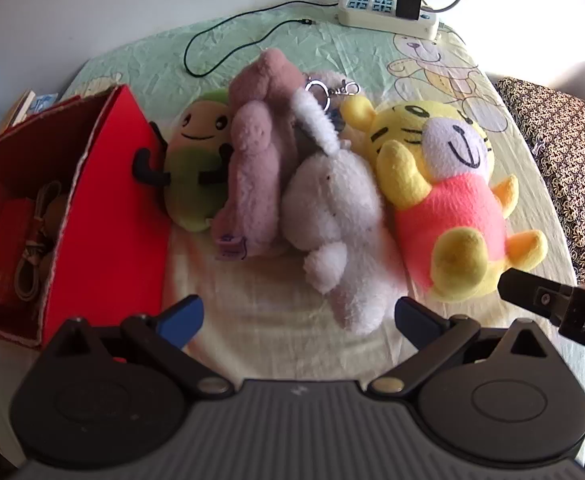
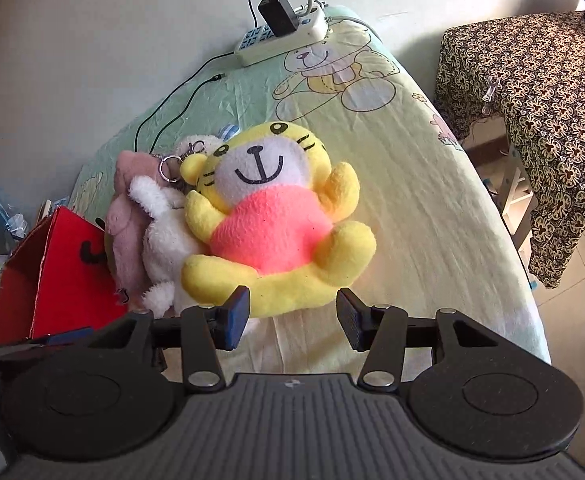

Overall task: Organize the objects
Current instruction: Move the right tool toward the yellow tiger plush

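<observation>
Several plush toys lie in a row on the bed: a green bean plush [image 1: 196, 164], a pink plush [image 1: 258, 152], a white bunny plush [image 1: 340, 216] with a keyring, and a yellow tiger plush [image 1: 448, 184] in a pink shirt. My left gripper [image 1: 298, 318] is open and empty, just short of the white bunny's feet. My right gripper [image 2: 292, 314] is open and empty, its fingers at the yellow tiger's [image 2: 276, 220] feet. One right finger shows in the left wrist view [image 1: 532, 296]. An open red box [image 1: 104, 216] stands left of the toys.
The red box holds cords and small items [image 1: 28, 248]. A white power strip [image 1: 388, 12] with a black charger and cables lies at the far edge of the bed. A patterned cloth-covered table [image 2: 532, 92] stands right of the bed. Clutter lies past the box.
</observation>
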`<action>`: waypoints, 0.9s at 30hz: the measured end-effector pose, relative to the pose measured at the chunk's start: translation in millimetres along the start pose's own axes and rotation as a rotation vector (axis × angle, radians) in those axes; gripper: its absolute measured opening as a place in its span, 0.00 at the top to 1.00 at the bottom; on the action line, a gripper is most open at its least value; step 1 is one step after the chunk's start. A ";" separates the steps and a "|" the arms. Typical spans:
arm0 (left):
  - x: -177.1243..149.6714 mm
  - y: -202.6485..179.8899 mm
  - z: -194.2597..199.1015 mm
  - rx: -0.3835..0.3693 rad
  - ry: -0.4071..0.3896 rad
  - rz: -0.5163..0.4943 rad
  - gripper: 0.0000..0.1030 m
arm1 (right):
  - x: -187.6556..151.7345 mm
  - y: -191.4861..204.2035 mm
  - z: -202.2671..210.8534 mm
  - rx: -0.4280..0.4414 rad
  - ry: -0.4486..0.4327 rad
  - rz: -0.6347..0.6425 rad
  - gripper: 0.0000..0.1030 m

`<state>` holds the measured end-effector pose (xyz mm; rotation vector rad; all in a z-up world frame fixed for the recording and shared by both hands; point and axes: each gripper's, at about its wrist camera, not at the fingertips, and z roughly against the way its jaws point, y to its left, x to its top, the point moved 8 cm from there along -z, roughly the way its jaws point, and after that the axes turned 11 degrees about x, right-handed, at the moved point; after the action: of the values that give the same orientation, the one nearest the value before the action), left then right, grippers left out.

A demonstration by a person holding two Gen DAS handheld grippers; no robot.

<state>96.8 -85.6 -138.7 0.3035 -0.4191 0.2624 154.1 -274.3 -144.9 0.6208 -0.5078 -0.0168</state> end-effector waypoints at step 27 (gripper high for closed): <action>-9.0 -9.6 -7.8 0.012 0.031 -0.029 0.01 | -1.6 -1.9 -3.7 0.026 0.030 -0.011 0.49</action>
<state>94.7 -93.5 -151.6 0.3167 -0.3820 0.2407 154.6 -273.5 -149.3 0.6485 -0.4763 -0.0118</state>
